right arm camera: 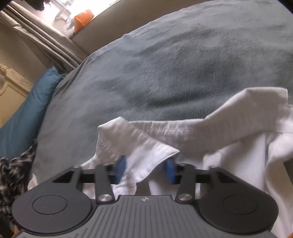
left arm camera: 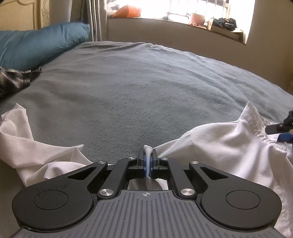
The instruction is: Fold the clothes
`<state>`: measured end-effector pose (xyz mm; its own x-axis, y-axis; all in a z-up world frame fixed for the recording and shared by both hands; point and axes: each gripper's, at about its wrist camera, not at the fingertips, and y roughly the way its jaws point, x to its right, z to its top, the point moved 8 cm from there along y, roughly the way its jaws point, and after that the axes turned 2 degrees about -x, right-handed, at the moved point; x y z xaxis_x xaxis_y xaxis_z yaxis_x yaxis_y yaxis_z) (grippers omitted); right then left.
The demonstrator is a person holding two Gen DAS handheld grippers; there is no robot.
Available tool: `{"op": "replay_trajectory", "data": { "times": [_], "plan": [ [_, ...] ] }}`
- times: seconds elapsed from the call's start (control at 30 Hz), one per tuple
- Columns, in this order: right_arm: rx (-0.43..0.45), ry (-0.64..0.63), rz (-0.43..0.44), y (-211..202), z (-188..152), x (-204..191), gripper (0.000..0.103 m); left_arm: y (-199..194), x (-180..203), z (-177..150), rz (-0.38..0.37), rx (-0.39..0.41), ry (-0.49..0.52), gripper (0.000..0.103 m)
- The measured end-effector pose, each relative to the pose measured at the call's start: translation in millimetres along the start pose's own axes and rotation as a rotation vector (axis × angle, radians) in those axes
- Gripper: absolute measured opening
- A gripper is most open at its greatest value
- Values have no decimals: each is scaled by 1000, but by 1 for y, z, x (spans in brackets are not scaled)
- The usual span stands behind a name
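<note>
The left tongs (left arm camera: 148, 161) are pinched tight on a thin bunched ridge of the white shirt (left arm camera: 225, 144), the cloth squeezed between the blue pads (left arm camera: 145, 163) and poking up just past the tips. From there the shirt spreads both ways along the near edge of the bed (left arm camera: 146, 87): a crumpled part to the left, a wider stretch with the collar (left arm camera: 256, 117) to the right, lying on the grey blanket. At the far right edge of that view the tip of the other tool shows against the collar.

The right tongs (right arm camera: 144, 172) stand wide, the collar point (right arm camera: 155, 155) lying between the two blue pads (right arm camera: 120, 169); whether either pad touches the cloth is hard to tell, since this view is blurred. The collar band runs off to the right, lifted in a fold.

To the left, a blue pillow (left arm camera: 40, 44) rests at the head of the bed, with a checked garment (left arm camera: 12, 80) just below it. A bright window (left arm camera: 201, 9) is beyond.
</note>
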<state>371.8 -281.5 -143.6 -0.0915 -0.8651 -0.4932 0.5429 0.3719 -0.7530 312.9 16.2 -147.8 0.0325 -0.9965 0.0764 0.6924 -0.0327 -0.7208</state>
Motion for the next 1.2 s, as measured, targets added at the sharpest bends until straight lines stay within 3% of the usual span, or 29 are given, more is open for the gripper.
{"op": "replay_trajectory", "data": {
  "times": [0.03,0.1,0.27,0.4,0.47,0.53,0.57,0.6,0.67,0.73,0.8,0.87,0.9,0.93,1.0,1.13,1.17,1.2],
  "plan": [
    [13,-17,-11,0,2,-2,6,0,0,0,-1,0,1,5],
    [38,-51,-33,1,6,-5,2,0,0,-1,0,2,10,5],
    [98,-124,-81,2,15,-13,2,0,1,-2,10,7,34,6],
    [108,-70,-54,-13,18,-1,4,0,3,-2,16,7,45,6],
    [112,-43,-40,-20,20,5,10,0,4,-2,18,5,58,7],
    [117,-16,-26,-28,22,11,33,0,2,0,16,-8,61,17],
    [119,-2,-19,-31,23,14,45,-2,-1,2,19,-10,53,28],
    [122,11,-12,-35,24,17,46,-4,-4,3,23,-11,44,38],
    [125,35,-4,-44,27,23,46,-15,-12,10,37,30,13,42],
    [125,8,-78,-59,35,38,46,-29,-14,16,46,91,0,44],
    [125,-58,-215,-69,39,55,48,-39,-5,19,14,115,17,45],
    [102,-54,-302,-72,42,77,64,-40,18,13,-50,87,76,45],
    [88,-28,-320,-73,43,89,74,-39,30,9,-80,68,112,45],
    [80,13,-313,-73,42,100,77,-37,43,4,-110,49,147,45],
    [69,88,-289,-70,41,117,77,-32,70,-8,-145,21,230,45],
    [58,154,-207,-63,33,119,77,-23,101,-26,-142,8,318,45],
    [54,153,-198,-61,31,119,75,-19,105,-29,-138,-2,325,45],
    [47,119,-209,-59,30,115,64,-16,105,-31,-131,-10,324,45]
  ]
}}
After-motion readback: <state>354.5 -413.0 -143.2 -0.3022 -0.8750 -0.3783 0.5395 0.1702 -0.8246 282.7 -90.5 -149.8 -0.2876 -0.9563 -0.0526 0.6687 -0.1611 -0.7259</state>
